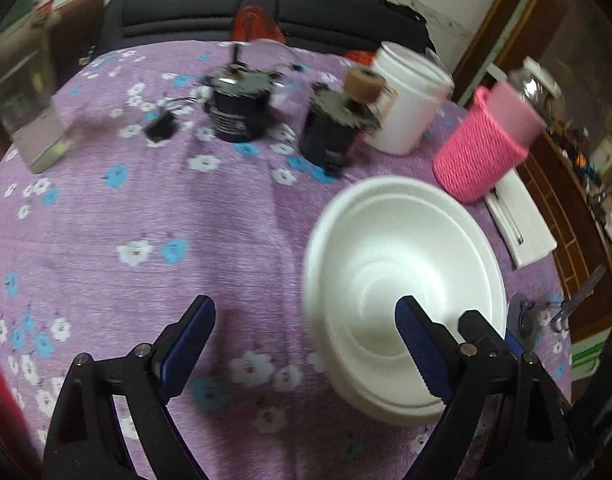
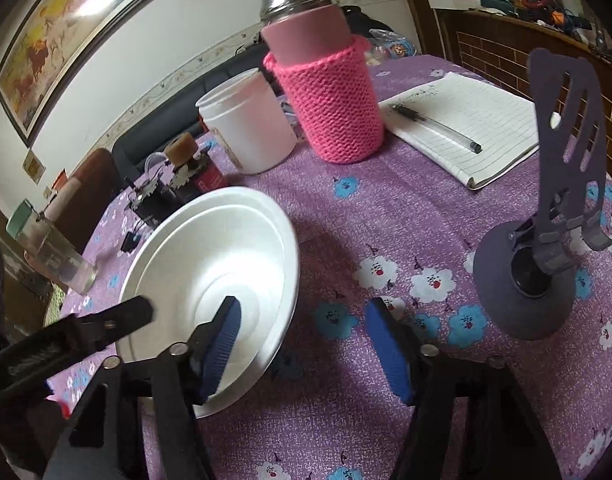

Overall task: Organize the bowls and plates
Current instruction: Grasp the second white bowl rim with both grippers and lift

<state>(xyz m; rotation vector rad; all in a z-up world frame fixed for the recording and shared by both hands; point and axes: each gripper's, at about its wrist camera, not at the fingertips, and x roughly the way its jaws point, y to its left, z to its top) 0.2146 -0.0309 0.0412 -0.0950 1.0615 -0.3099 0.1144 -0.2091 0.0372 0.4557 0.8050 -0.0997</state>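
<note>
Nested white foam bowls (image 1: 406, 296) sit tilted over the purple flowered tablecloth (image 1: 146, 208); they also show in the right wrist view (image 2: 218, 264). My left gripper (image 1: 306, 344) is open, its right finger (image 1: 422, 352) inside the bowl and its left finger (image 1: 190, 344) over bare cloth. My right gripper (image 2: 306, 344) is open, its left finger (image 2: 222, 344) reaching into the bowl over the rim, its right finger (image 2: 390, 352) over the cloth. The bowls' underside is hidden.
A pink-knit-sleeved flask (image 2: 326, 92), a white tub (image 2: 250, 124), dark small jars (image 1: 238, 108), a notepad with pen (image 2: 466, 124) and a grey phone stand (image 2: 546, 216) stand around the table. A glass bottle (image 2: 54, 252) is at the left edge.
</note>
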